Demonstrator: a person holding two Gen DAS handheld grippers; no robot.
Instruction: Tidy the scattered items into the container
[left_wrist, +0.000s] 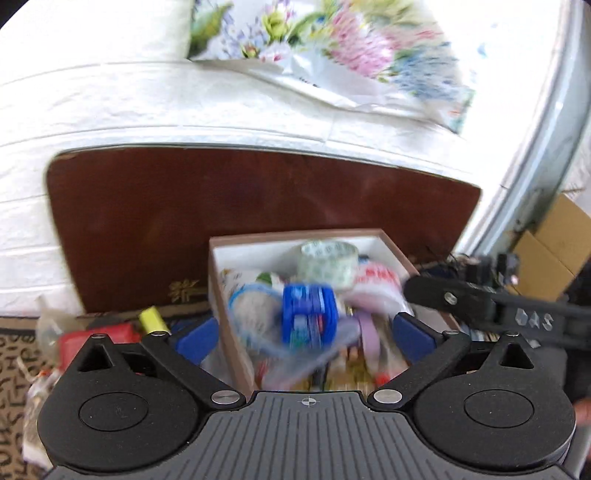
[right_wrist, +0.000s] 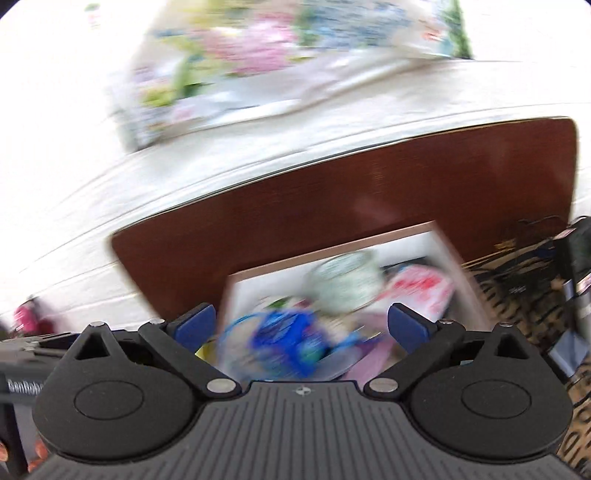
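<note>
A brown-rimmed box (left_wrist: 295, 235) with a white inside stands in front of a dark wooden board. It holds a clear tape roll (left_wrist: 328, 262), a red-and-white packet (left_wrist: 376, 280), a blue packet (left_wrist: 308, 314) and a clear bag edged in blue. My left gripper (left_wrist: 303, 332) hangs open over the box's near end, its blue pads (left_wrist: 195, 338) wide of the items. In the blurred right wrist view the same box (right_wrist: 332, 247), tape roll (right_wrist: 345, 282) and blue packet (right_wrist: 288, 338) show, and my right gripper (right_wrist: 301, 326) is open above them, touching nothing.
Left of the box lie a yellow item (left_wrist: 153, 319), a red packet (left_wrist: 92, 339) and crumpled clear plastic (left_wrist: 48, 325) on a patterned mat (left_wrist: 14, 354). White bedding with a floral bag (left_wrist: 332, 48) lies behind the board (left_wrist: 258, 206). A cardboard box (left_wrist: 554, 251) stands at the right.
</note>
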